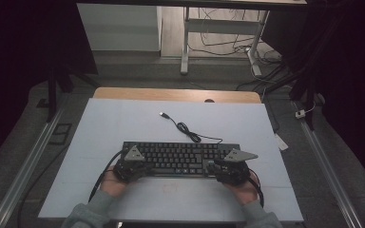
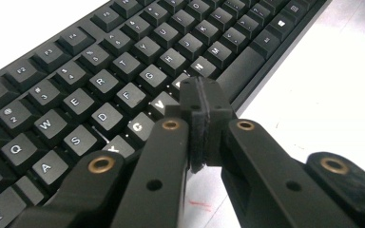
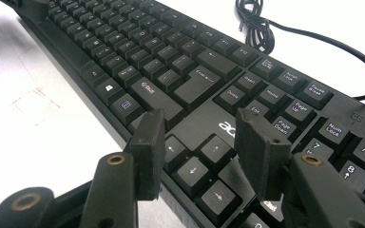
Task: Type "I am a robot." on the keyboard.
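A black keyboard [image 1: 180, 158] lies across the near middle of the desk [image 1: 123, 118], which is covered in a pale sheet, and I have one gripper at each end of it. My left gripper [image 1: 132, 164] sits over the keyboard's near left part, and in the left gripper view its fingers [image 2: 204, 102] are pressed flat together with nothing between them, their joined tip poised just above the bottom letter row, around the lit V and B keys beside the space bar; whether the tip touches a key I cannot tell. My right gripper [image 1: 233, 166] rests at the near right end of the keyboard. In the right gripper view its fingers [image 3: 152, 147] stand well apart and hold nothing, straddling the cluster of arrow keys, with the maker's logo between them farther off and the number pad off to one side. The pads hang over the keys; I cannot say whether they touch. The keyboard's cable [image 1: 190, 133] runs from its far edge, loops in a small coil on the desk, and ends in a plug [image 1: 163, 114] lying loose toward the far middle. My sleeves come in at the near edge of the desk.
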